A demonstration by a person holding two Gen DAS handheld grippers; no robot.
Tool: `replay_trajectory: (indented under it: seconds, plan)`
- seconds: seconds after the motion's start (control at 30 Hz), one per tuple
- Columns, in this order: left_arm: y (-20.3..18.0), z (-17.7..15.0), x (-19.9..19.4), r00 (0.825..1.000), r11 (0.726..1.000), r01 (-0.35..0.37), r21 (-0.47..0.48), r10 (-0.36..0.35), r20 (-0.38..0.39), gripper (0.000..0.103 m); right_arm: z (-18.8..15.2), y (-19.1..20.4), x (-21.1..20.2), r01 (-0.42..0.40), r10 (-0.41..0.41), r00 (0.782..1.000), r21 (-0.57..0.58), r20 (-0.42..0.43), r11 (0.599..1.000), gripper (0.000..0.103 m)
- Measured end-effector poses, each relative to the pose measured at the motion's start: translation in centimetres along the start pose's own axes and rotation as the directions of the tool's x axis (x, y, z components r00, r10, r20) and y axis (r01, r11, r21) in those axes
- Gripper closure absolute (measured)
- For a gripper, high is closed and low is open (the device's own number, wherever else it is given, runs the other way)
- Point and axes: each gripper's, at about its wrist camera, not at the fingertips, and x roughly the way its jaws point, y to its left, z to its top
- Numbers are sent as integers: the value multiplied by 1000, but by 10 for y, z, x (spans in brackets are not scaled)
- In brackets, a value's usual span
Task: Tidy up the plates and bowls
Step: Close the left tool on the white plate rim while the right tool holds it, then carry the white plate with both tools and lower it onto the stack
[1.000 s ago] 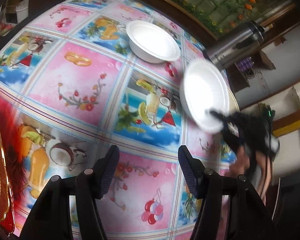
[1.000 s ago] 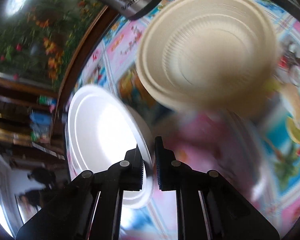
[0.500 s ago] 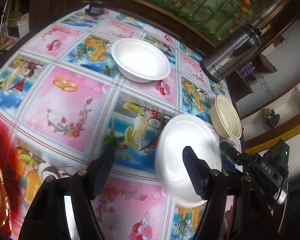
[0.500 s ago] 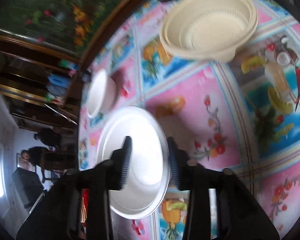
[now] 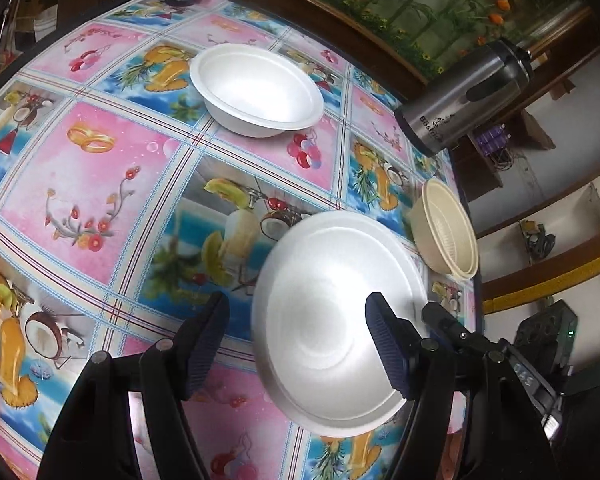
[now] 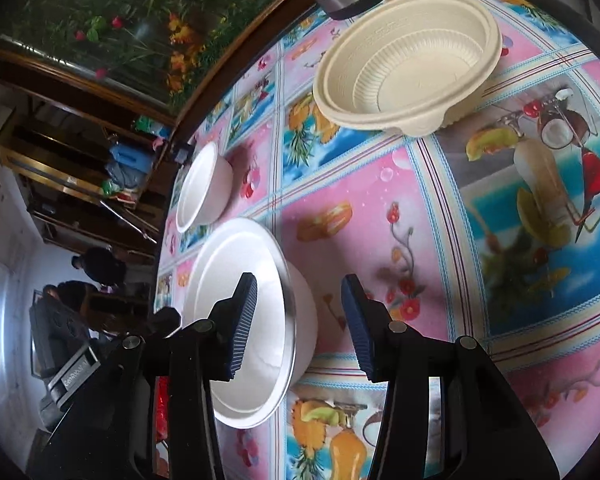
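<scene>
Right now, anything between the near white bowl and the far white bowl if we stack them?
Nothing visible. Only bare tablecloth lies between the near white bowl and the far white bowl. The cream bowl and steel flask stand off to the right.

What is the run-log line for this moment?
left tool: open | right tool: open, astride near white bowl | far white bowl, cream bowl: untouched

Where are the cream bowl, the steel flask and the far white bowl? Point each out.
cream bowl (image 6: 404, 68): right wrist view, on its ribbed inner floor.
steel flask (image 5: 460, 98): left wrist view, on the middle of its metal body.
far white bowl (image 5: 256, 88): left wrist view, on its inside bottom.
</scene>
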Motion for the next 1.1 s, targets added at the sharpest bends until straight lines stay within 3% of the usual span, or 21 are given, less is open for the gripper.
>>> replay_trajectory:
  seconds: [0.07, 0.13, 0.3, 0.33, 0.53, 0.67, 1.1]
  plan:
    - [-2, -2, 3, 999, 999, -36, 13, 36, -3, 36, 0, 1, 1, -11, 11, 1000, -3, -1, 1000, 60]
    - [-1, -2, 4, 999, 999, -48, 11, 48, -2, 50, 0, 1, 4, -3, 3, 1000, -8, -4, 1000, 65]
    - [1, -2, -1, 998, 997, -68, 21, 67, 19, 68, -4, 7, 12, 11, -12, 1000, -44, -21, 999, 81]
    - [2, -2, -1, 998, 997, -68, 22, 68, 19, 72, -5, 8, 14, 22, -23, 999, -53, -25, 998, 87]
    - [7, -3, 5, 999, 999, -48, 12, 48, 0, 89, -8, 11, 20, 73, -74, 997, -78, -18, 994, 95]
    - [12, 0, 4, 1000, 1000, -15, -1, 15, 5, 92, -7, 10, 20, 67, -68, 997, -74, -18, 995, 95]
    - [31, -5, -43, 996, 999, -24, 21, 22, 90, 94, -31, 47, 22, 33, -35, 999, -159, -14, 987, 95]
